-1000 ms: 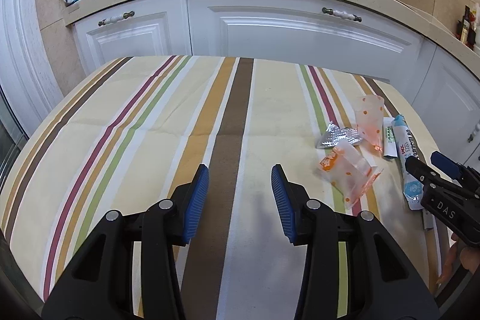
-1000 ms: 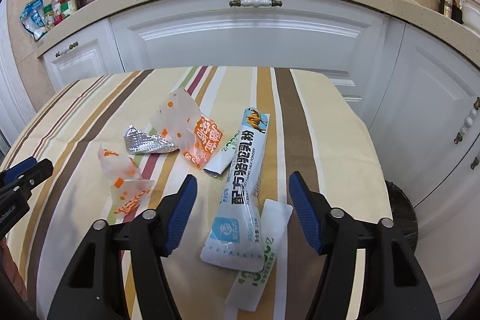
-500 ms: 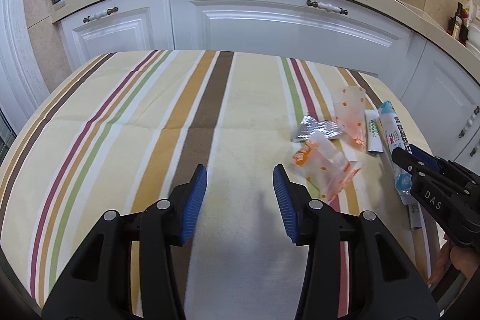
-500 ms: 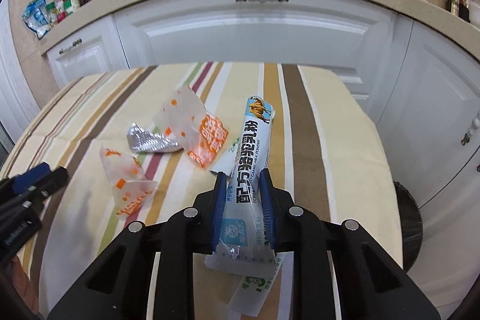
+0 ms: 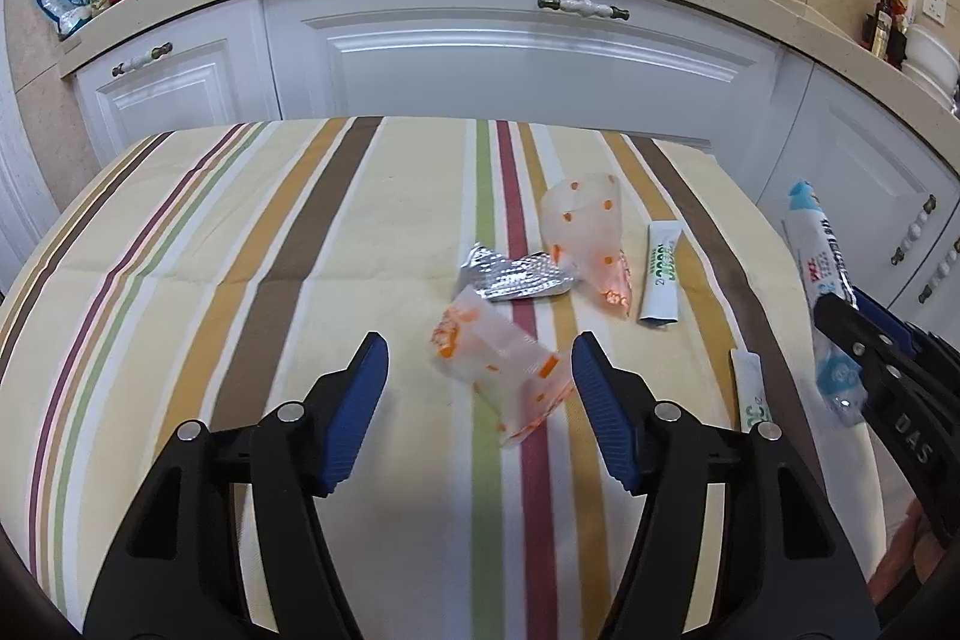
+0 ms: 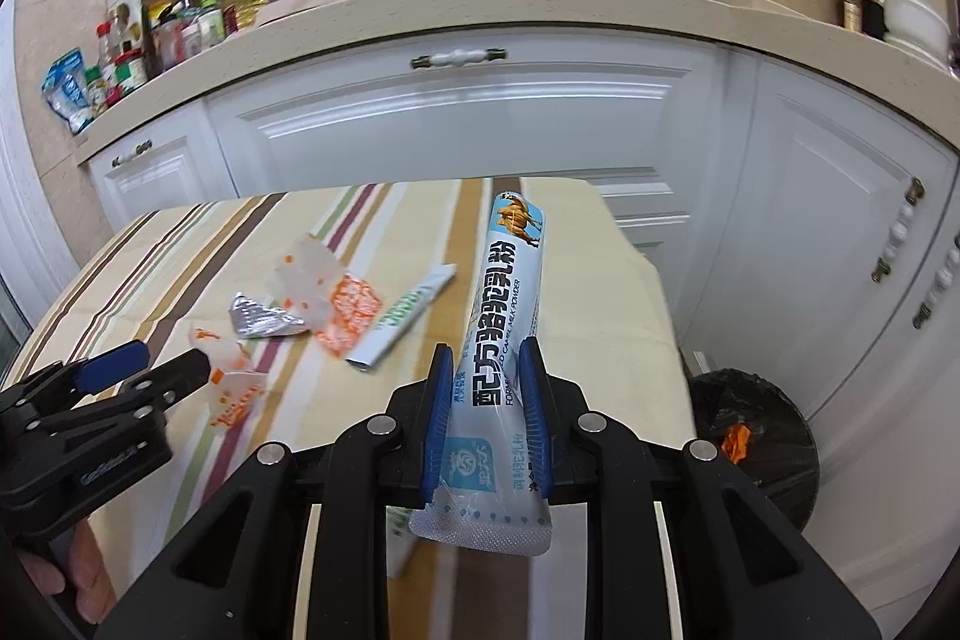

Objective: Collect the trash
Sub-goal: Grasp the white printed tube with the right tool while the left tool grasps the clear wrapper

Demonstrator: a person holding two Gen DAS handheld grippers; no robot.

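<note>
My right gripper [image 6: 486,358] is shut on a long blue-and-white milk powder sachet [image 6: 510,292] and holds it tilted up, clear of the striped table [image 6: 180,256]. The left wrist view shows this gripper [image 5: 846,304] and sachet [image 5: 813,250] at the right edge. My left gripper [image 5: 480,346] hovers low over the table with its jaws opening. A clear orange-dotted wrapper [image 5: 498,370] lies between its fingers, which do not touch it. Beyond lie a crumpled foil wrapper [image 5: 516,277], a second orange-dotted wrapper [image 5: 588,232] and a green-and-white sachet [image 5: 660,280].
Another green-and-white sachet [image 5: 750,388] lies near the table's right edge. A bin lined with a black bag [image 6: 762,436] stands on the floor right of the table. White cabinets [image 5: 510,58] run behind, with bottles and pans on the counter.
My right gripper closed on the milk powder sachet and lifted it off the table. My left gripper moved right until the orange-dotted wrapper lay between its widening jaws.
</note>
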